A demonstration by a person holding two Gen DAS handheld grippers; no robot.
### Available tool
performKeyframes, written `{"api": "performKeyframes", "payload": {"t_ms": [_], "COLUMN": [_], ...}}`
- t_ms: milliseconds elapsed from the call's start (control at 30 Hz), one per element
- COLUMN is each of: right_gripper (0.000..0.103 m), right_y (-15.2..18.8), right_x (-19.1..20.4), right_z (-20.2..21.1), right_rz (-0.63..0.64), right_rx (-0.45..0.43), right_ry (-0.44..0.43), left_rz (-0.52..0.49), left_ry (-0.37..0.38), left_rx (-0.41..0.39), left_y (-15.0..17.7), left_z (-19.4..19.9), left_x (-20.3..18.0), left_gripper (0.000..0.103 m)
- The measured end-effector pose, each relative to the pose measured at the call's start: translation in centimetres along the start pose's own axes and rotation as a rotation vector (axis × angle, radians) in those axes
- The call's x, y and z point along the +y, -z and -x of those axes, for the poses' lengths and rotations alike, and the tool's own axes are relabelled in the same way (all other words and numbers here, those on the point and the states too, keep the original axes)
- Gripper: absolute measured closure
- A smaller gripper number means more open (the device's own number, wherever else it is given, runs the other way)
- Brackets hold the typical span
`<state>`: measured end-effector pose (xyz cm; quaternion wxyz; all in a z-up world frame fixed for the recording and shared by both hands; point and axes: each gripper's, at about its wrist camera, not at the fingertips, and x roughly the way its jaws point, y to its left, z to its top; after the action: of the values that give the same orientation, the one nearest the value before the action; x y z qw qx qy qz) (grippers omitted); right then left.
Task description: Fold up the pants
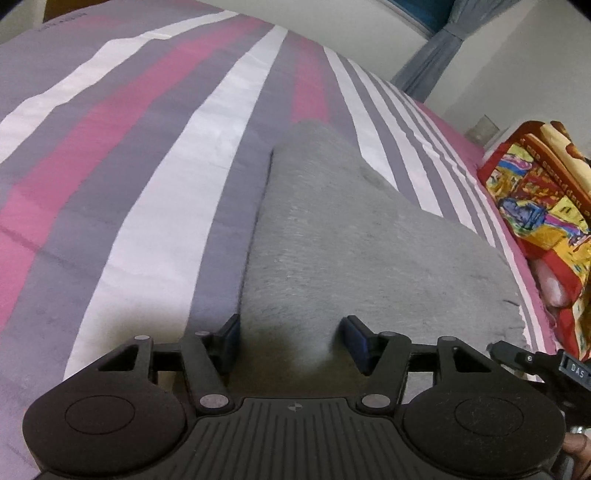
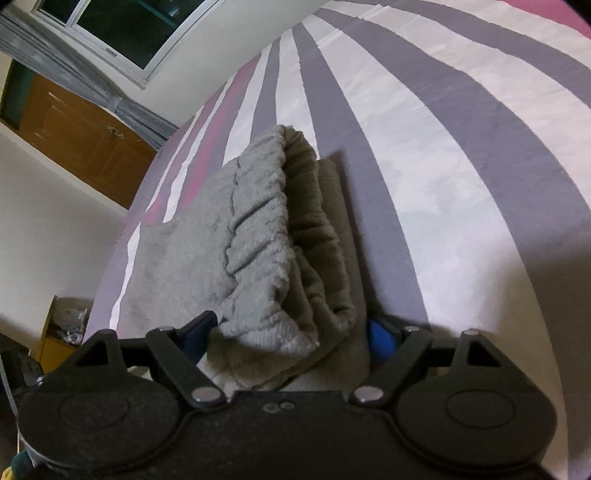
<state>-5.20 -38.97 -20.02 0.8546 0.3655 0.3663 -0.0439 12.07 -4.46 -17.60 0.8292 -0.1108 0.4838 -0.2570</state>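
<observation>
- In the left wrist view, the striped bedsheet (image 1: 155, 155) in pink, grey and white is seen spread across the bed, filling the left part of the frame.
- The grey pants (image 1: 332, 236) are laid on the sheet right of centre, folded into a long wedge that narrows away from the camera.
- The left tongs (image 1: 291, 339) are held wide apart, with the near end of the pants lying between the blue pads; no grip on the cloth is shown.
- A colourful printed bag (image 1: 535, 206) is seen beside the bed at the right edge, and the tip of the other tool is visible at the lower right.
- In the right wrist view, a wooden cabinet (image 2: 81, 144) and a window (image 2: 122, 26) are seen at the left.
- The ribbed waistband of the pants (image 2: 258, 236) is stacked on folded layers in the middle.
- The right tongs (image 2: 291, 338) are spread around the waistband end; whether it is pinched cannot be told.
</observation>
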Motion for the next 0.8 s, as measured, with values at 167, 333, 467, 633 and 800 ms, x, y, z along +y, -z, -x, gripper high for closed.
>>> {"api": "performKeyframes", "payload": {"t_ms": [167,333,467,633,800], "right_gripper": [0.026,0.037,0.033,0.032,0.038], "right_y": [-0.7,-1.4,-1.9,-1.8,-0.8], "right_x": [-0.4,-1.1,-1.4,0.3,1.1], "right_z": [-0.3,0.2,-0.7,-2.2,-2.0], "right_rz": [-0.011,-0.016,0.004,0.068,0.107], "right_rx": [0.009,0.058,0.088,0.057,0.014], "right_ry": [-0.036,-0.151,-0.150,-0.101,-0.047], "left_rz": [-0.013,-0.020,-0.038,-0.024,-0.060], "left_ry": [0.012,0.080,0.076,0.061,0.010], "left_rx": [0.002,-0.007,0.027,0.034,-0.001], "left_y": [-0.2,-0.6,-1.2,-1.4,-0.7], "left_z": [0.0,1.0,-0.3,-1.7,-1.8], "left_x": [-0.6,-0.9,-1.2,-1.4,-2.4], "left_gripper": [0.054,0.069,0.068,0.068,0.068]}}
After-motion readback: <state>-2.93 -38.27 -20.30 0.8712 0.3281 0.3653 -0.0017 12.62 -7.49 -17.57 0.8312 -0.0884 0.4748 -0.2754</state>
